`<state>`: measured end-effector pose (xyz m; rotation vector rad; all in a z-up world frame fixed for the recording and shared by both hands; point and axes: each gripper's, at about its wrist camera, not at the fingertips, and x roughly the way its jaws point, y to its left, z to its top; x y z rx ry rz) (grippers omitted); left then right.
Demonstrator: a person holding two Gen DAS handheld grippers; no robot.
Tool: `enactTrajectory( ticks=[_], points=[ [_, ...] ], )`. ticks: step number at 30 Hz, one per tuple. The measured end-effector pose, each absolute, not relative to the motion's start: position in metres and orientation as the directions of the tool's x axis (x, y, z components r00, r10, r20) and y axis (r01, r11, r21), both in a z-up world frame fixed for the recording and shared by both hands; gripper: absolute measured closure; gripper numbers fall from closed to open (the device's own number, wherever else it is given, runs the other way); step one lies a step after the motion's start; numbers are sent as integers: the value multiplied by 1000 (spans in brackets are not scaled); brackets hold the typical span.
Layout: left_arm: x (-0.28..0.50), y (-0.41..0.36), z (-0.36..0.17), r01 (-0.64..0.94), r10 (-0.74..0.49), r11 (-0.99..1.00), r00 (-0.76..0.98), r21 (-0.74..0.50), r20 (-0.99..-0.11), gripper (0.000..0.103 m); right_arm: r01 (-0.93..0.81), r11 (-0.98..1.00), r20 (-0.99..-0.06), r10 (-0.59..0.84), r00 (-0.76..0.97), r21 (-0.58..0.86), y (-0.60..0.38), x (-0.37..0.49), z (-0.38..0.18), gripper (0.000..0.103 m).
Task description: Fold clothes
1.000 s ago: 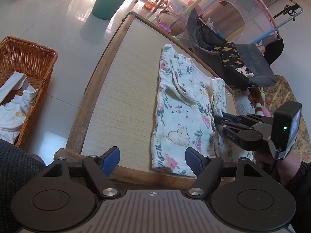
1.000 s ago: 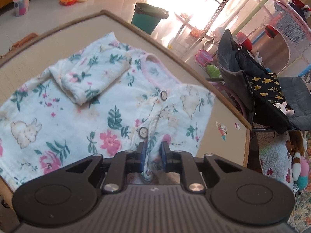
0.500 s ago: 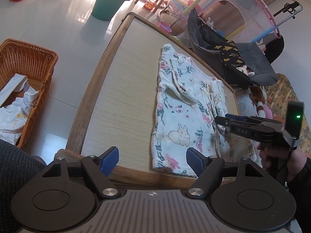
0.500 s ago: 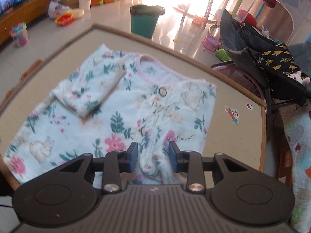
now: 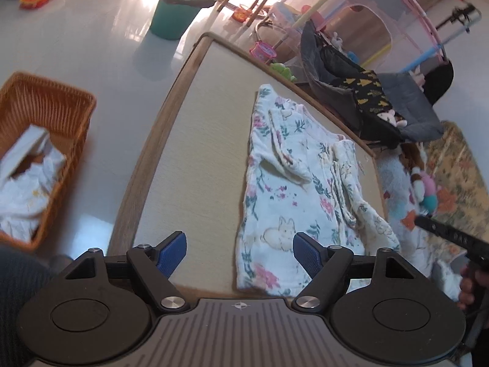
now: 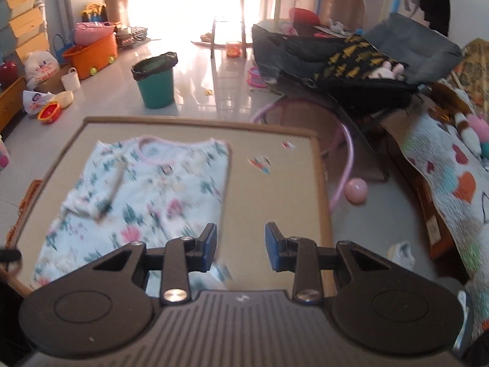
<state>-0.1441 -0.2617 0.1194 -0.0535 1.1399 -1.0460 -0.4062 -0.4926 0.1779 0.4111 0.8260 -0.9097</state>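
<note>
A white floral baby top [image 5: 290, 198] lies flat on the light table [image 5: 198, 153], both sleeves folded in over its body. My left gripper [image 5: 240, 253] hovers open over the table's near edge, its right pad above the top's hem, and holds nothing. In the right wrist view the top [image 6: 146, 195] lies left of my right gripper [image 6: 241, 244], which stands open over bare table [image 6: 275, 198] with nothing between its pads. One of its fingers [image 5: 443, 234] shows at the right edge of the left wrist view, off the table's side.
A wicker basket [image 5: 55, 107] of white clothes stands on the floor to the left. A green bin [image 6: 156, 82] is beyond the table's far edge. A grey baby seat [image 6: 336, 61], a pink ball [image 6: 356, 191] and a quilt [image 6: 452, 183] crowd the right. Stickers [image 6: 259, 163] mark the table.
My right gripper let go of the top's folded right side, opened, rolled level and drew away to the right off the garment. My left gripper stayed put.
</note>
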Motion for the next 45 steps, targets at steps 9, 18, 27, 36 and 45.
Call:
enactTrajectory(
  ticks=[9, 18, 27, 36, 45],
  points=[
    [-105, -317, 144, 621, -702, 580, 54, -526, -710, 28, 880, 474, -807, -509, 299, 27, -470, -455, 144, 69],
    [-86, -389, 143, 664, -618, 603, 40, -441, -785, 37, 892, 447, -826, -475, 304, 72, -463, -474, 119, 69],
    [-87, -432, 133, 713, -543, 618, 81, -332, -836, 75, 908, 395, -826, -459, 327, 139, -471, -487, 115, 69],
    [-75, -435, 123, 690, -542, 642, 100, -334, -834, 80, 913, 375, -834, -443, 329, 161, -473, -491, 109, 69],
    [-84, -441, 116, 705, -557, 627, 109, -331, -823, 95, 923, 345, -842, -436, 319, 172, -477, -493, 104, 69]
  ],
)
